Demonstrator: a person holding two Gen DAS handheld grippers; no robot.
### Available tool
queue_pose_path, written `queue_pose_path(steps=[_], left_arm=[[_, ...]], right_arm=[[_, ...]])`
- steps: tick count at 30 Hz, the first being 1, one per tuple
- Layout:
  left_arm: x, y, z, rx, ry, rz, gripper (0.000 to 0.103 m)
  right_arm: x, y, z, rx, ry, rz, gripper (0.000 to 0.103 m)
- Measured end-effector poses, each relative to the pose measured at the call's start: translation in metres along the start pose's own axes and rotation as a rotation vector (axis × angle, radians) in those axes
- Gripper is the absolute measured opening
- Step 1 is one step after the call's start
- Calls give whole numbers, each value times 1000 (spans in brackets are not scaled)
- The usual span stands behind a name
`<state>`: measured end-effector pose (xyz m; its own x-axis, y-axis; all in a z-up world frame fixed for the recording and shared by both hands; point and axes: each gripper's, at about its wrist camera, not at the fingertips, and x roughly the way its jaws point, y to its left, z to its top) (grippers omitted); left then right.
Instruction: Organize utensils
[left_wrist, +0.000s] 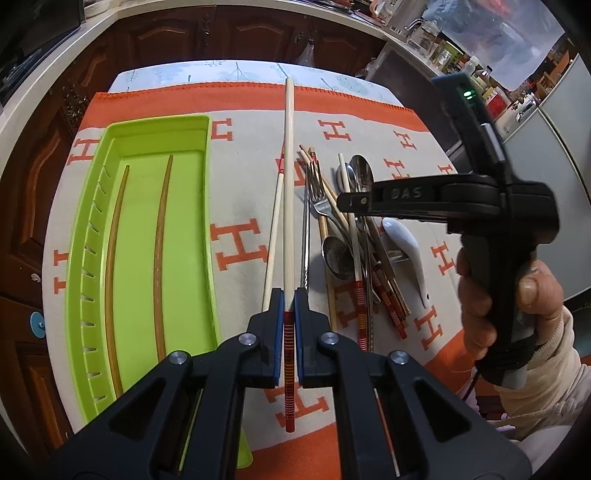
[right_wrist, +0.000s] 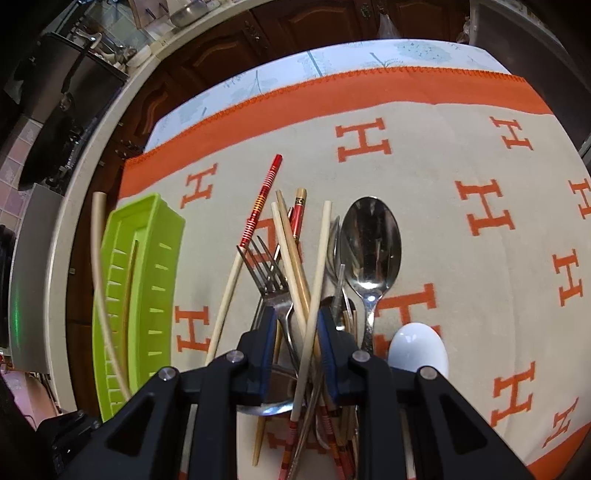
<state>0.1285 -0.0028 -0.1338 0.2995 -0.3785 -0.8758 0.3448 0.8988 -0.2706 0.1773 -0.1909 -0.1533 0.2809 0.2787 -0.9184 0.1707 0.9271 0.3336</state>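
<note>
My left gripper (left_wrist: 289, 301) is shut on a cream chopstick (left_wrist: 289, 184) with a red banded end, holding it above the cloth just right of the green tray (left_wrist: 159, 122). Two brown chopsticks (left_wrist: 160, 258) lie inside the tray. The pile of utensils (left_wrist: 340, 229) holds forks, spoons and several chopsticks. My right gripper (right_wrist: 297, 332) is open above the pile, its fingers either side of a fork (right_wrist: 269, 280) and crossed chopsticks. It also shows side-on as the right gripper (left_wrist: 345, 203) in the left wrist view. The held chopstick (right_wrist: 98, 277) appears at the left.
A beige cloth (left_wrist: 240, 177) with orange H letters covers the table. A white ceramic spoon (right_wrist: 419, 347) and a large metal spoon (right_wrist: 371, 240) lie right of the pile. Another red-banded chopstick (left_wrist: 275, 229) lies on the cloth. A hand (left_wrist: 476, 295) grips the right tool. Dark wooden cabinets stand behind.
</note>
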Motion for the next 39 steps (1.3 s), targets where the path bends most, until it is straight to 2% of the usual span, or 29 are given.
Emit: queue_pose_path(steps=[6, 7, 9, 16, 21, 26, 28, 32, 35, 39], left_arm=[[-2, 3, 0, -5, -5, -3, 3], [-2, 3, 0, -7, -5, -3, 3], [-3, 4, 0, -9, -7, -3, 3], [-18, 8, -3, -19, -25, 7, 3], [-44, 21, -6, -37, -67, 39, 3], [-73, 49, -10, -83, -117, 121, 3], [-79, 62, -13, -101, -123, 152, 3], [-83, 83, -17, -127, -119, 199, 3], [-80, 96, -16, -142, -109, 223, 3], [-70, 108, -14, -148, -95, 241, 3]], right_arm=[[11, 0, 3, -2, 13, -51, 22], [12, 0, 3, -2, 12, -59, 15], [11, -1, 3, 4, 7, -48, 7], [-11, -5, -3, 27, -44, -15, 5], [-46, -1, -10, 25, -65, 78, 5], [-83, 26, -12, 25, -80, 267, 5], [-88, 43, -13, 13, -93, 315, 5], [-75, 85, -9, -22, -108, 384, 5], [-47, 110, -2, -24, -82, 388, 5], [-9, 125, 3, 1, -28, 378, 5]])
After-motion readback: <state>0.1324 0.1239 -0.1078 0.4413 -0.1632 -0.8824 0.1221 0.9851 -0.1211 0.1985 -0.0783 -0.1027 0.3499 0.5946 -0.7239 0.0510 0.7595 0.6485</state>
